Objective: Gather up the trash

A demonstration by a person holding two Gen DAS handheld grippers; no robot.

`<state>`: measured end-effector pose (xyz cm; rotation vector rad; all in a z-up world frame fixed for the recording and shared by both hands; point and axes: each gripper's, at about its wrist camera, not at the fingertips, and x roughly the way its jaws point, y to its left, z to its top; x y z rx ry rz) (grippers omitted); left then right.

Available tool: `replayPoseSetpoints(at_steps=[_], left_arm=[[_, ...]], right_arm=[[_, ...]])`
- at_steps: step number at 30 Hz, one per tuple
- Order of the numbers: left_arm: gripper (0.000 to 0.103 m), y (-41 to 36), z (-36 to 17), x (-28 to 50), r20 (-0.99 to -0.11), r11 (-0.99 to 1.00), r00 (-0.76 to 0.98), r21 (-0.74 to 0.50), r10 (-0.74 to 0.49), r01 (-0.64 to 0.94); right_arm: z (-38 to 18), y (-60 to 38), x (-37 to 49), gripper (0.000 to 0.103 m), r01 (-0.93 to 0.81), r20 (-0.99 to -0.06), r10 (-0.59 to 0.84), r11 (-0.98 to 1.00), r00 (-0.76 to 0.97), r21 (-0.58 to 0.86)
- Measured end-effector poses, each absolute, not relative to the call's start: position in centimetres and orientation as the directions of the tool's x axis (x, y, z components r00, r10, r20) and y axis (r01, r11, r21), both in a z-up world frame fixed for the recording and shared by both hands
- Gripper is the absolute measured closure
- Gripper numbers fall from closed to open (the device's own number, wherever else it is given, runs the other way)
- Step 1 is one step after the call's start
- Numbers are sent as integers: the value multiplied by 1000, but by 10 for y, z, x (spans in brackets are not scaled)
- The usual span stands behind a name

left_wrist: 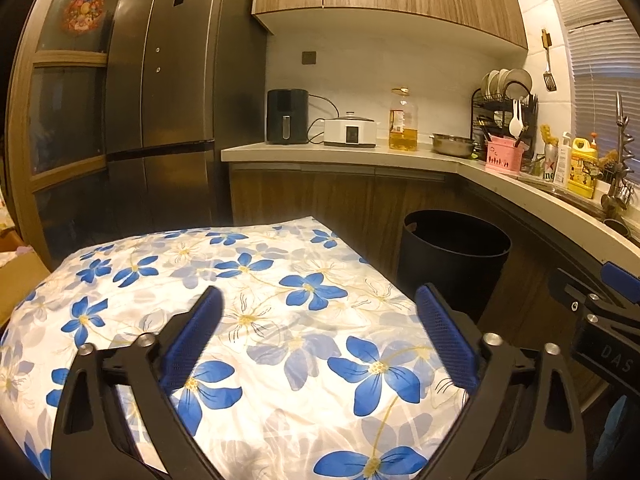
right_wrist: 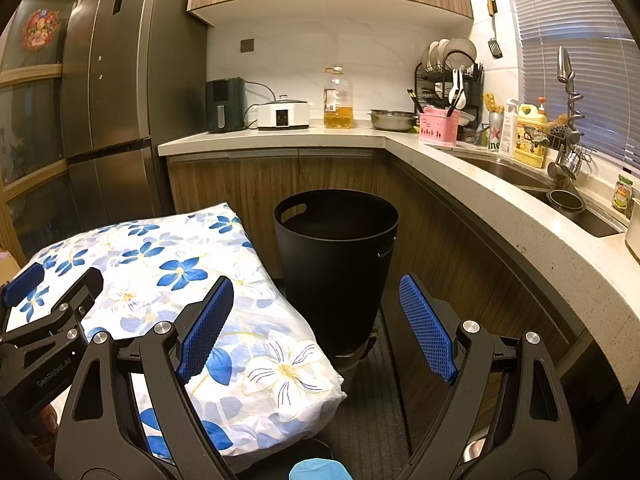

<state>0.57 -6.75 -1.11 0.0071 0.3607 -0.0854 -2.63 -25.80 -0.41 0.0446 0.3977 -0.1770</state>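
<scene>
Left gripper (left_wrist: pixel 318 332) and right gripper (right_wrist: pixel 316 320): both wide apart and empty, poised over floral cloth (left_wrist: pixel 248 280) beside black bin (right_wrist: pixel 336 248), presumably awaiting trash.

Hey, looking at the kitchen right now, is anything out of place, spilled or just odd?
Nothing is spilled or broken. The one oddity is the floral cloth draped over a bulky, hidden shape beside the black bin, which looks empty as far as its inside shows. No loose trash is visible, and both tools are open and empty.

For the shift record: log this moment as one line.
left gripper: open, empty, over floral cloth | right gripper: open, empty, facing black bin | trash: none seen
</scene>
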Motion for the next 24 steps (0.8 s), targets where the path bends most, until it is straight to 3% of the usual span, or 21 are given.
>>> replayPoseSetpoints(at_steps=[2, 11, 16, 24], left_arm=[[17, -69, -12, 6, -358, 994, 928, -8, -101, 105], [16, -72, -11, 5, -357, 993, 928, 0, -109, 117], [6, -75, -9, 3, -353, 991, 928, 10, -121, 133], [6, -76, -10, 4, -367, 992, 924, 22, -108, 125]], right_arm=[[-6, -259, -26, 19, 183, -390, -165, 983, 906, 9], [-8, -259, -25, 19, 191, -391, -172, 982, 904, 9], [-8, -259, -25, 19, 191, -390, -173, 982, 904, 8], [-8, -259, -25, 19, 194, -390, -175, 981, 904, 10]])
